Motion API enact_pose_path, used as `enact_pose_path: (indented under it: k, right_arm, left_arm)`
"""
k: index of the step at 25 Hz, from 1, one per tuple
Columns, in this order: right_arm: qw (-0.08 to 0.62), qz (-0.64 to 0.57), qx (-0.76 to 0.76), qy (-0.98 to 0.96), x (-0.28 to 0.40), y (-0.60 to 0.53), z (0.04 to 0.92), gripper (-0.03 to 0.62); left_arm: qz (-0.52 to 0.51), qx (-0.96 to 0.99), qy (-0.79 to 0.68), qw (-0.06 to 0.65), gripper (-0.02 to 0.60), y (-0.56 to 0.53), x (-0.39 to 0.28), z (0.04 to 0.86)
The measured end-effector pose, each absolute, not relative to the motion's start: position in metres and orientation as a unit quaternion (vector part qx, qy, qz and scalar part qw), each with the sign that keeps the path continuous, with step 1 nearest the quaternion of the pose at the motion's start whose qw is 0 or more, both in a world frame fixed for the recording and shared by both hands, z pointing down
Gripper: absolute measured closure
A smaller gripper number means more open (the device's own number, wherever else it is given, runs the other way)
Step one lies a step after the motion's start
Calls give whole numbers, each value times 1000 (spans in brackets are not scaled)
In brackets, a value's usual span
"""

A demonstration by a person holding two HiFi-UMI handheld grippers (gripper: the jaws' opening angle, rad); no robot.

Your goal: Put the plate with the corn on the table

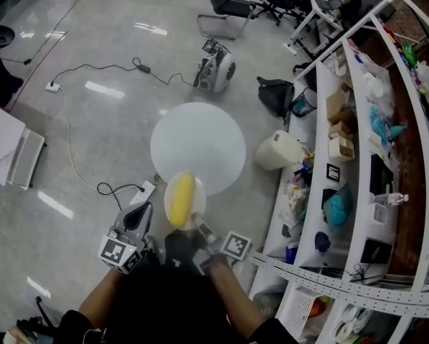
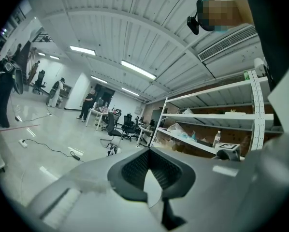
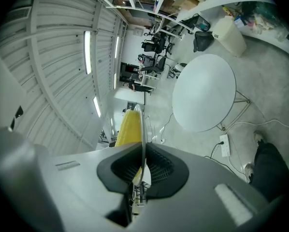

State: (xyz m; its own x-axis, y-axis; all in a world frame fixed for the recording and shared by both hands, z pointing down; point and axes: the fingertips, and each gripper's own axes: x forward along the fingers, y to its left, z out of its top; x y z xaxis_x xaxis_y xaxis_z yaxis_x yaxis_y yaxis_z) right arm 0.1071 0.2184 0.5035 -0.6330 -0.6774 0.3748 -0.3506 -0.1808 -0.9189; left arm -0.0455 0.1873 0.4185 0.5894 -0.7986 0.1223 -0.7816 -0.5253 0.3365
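Item: small pale round plate (image 1: 200, 201) bearing a yellow corn cob (image 1: 180, 201), rim pinched in my right tongs (image 3: 143, 151), airborne beside the round white bench (image 1: 198, 142). Left tongs (image 2: 147, 151) closed, empty. I should carry it level (corn rolls) and lower mid-bench.

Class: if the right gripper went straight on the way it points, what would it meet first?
Most likely the round white table, which lies directly beyond the right gripper and the plate with corn it holds in the head view. Height is unclear, so it might pass just over the top.
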Motion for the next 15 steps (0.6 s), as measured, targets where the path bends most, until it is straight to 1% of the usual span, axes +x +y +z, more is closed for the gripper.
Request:
enact_pose_path:
  k: [3, 7, 11, 15]
  right_arm:
    - [123, -656, -400, 628, 116, 202, 504, 563]
    - [152, -652, -356, 652, 120, 174, 494, 562]
    - [147, -654, -346, 656, 133, 153, 490, 562]
    - [122, -661, -356, 649, 151, 140, 498, 562]
  left_arm:
    - [-19, 879, -449, 161, 577, 173, -33, 424]
    - [-31, 866, -466, 177, 578, 149, -16, 410]
    - [-32, 855, -484, 180, 577, 133, -4, 408]
    - [-29, 851, -495, 172, 577, 123, 6, 414]
